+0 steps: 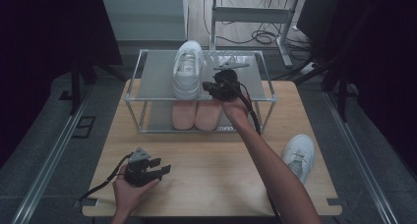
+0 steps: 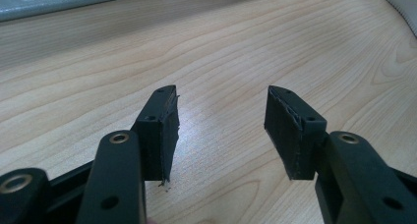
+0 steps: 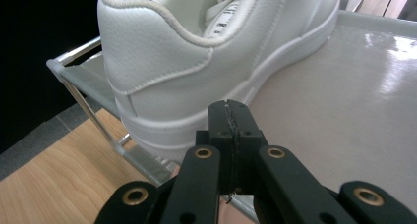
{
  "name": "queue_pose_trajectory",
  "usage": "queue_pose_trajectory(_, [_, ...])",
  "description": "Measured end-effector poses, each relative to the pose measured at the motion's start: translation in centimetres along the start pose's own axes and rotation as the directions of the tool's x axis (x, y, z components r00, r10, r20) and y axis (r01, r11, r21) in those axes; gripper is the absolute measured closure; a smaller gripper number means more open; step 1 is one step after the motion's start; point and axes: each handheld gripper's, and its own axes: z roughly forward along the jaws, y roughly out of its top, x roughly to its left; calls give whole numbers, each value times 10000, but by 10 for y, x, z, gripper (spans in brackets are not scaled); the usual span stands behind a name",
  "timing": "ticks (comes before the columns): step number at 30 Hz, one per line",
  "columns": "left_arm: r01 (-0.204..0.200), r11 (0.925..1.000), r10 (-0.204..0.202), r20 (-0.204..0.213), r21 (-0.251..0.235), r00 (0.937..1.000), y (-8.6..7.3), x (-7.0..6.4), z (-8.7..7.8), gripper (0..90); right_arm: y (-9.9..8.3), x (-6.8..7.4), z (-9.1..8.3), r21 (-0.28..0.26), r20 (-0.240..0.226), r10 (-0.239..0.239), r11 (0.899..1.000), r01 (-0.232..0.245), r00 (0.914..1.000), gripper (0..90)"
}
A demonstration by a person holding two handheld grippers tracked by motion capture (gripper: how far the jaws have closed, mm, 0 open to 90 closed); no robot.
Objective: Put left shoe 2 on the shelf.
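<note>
Resting low over the wooden table [image 1: 206,160], the left gripper [image 1: 164,169] sits in the person's left hand [image 1: 129,192] at the near left of the tabletop, its jaws spread wide apart with bare wood grain between them. In the left gripper view the left gripper [image 2: 221,121] has nothing between its pads [image 2: 285,130], and the table surface runs on ahead of its tips.

Well ahead and to the right of that claw, the right gripper [image 1: 210,88] is held out at the front edge of the top shelf of the metal shoe rack [image 1: 147,94]. Its jaws are pressed together on nothing. In the right gripper view the right gripper [image 3: 229,111] points at the heel of the white sneaker on the rack [image 3: 206,52], which stands upright on the grey shelf just in front of and to the left of the closed tips; whether the tips touch the heel I cannot tell. From the high view the white sneaker on the rack [image 1: 187,69] lies just left of that claw, toe pointing away from the person.

Below that claw, on the lower shelf, sits a pair of pink shoes [image 1: 196,115]. A second white sneaker [image 1: 299,155] lies on the table well to the right of and nearer than the right gripper, beside the person's right forearm [image 1: 275,170].
</note>
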Motion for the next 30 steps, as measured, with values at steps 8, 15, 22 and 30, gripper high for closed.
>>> queue_pose_trajectory(8, [12,10000,-12,-22,-12,10000,0,0,-1,473,-9,-8,-22,-194,-18,-225,9996,224,9997,900])
queue_pose_trajectory(15, [9,10000,-9,-3,25,10000,0,0,0,472,-21,-14,-48,-356,-66,-358,9987,356,9993,900])
queue_pose_trajectory(22, [31,10000,-31,8,81,10000,0,0,1,472,-40,-20,-69,-212,-79,-484,9986,482,9988,900])
queue_pose_trajectory(30, [24,9999,-24,28,111,10000,-1,-1,3,473,-62,-20,-89,-198,-208,-675,9976,671,9975,895])
